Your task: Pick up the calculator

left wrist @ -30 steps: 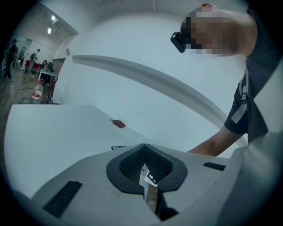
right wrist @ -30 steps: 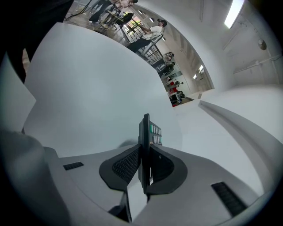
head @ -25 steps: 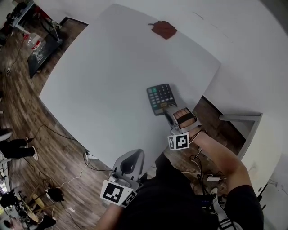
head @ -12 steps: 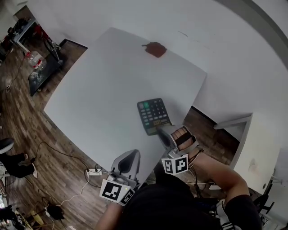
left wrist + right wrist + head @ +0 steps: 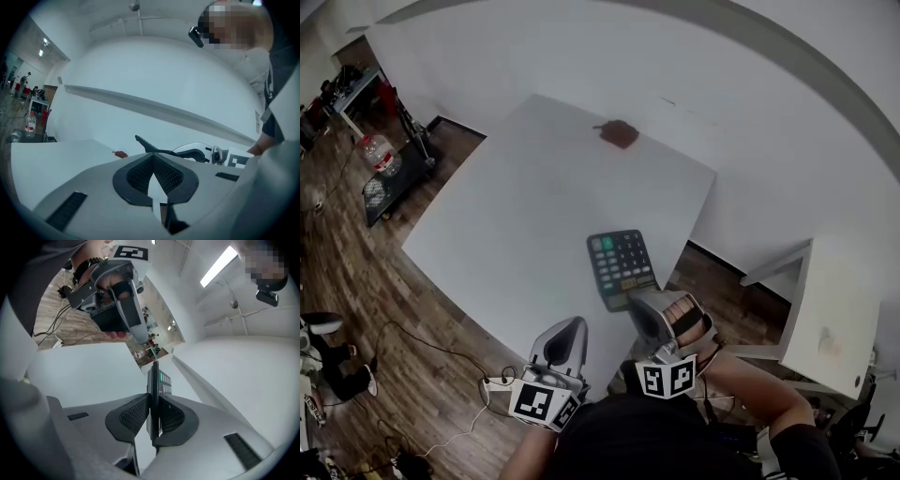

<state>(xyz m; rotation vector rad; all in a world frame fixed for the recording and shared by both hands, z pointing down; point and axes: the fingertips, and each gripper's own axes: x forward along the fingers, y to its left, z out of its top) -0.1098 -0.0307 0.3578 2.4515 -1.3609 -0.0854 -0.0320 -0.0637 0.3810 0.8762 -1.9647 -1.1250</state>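
— since half a second ago the calculator (image 5: 622, 265) looks bigger in the head view while the table (image 5: 506, 216) has shrunk and slid away. do we read that as a lift?

— we do. the right gripper (image 5: 636, 300) has its jaws pressed onto the calculator's near edge. its own view shows the body edge-on, pinched between the two pads with the keys facing right. from the left gripper view the calculator juts up at a tilt above the tabletop, apart from it as far as we can tell.

— so the pick-up is as good as done?

— in our judgement, yes. it's held by one thin edge only, so we'd watch for it pivoting in the pads.

— and the left gripper (image 5: 572, 328)?

— low by our body, short of the table edge, jaws brought together on nothing. it has no part in this.

— anything we can read on the calculator?

— no. we see green keys along the top corner, some orange ones lower down and dark keys between, but legends, display and any brand are too small to read. the marker cubes carry black-and-white square patterns, not words.

— that red-brown thing (image 5: 619, 134) at the far edge?

— we can't tell what it is, and it bears no writing we can see.
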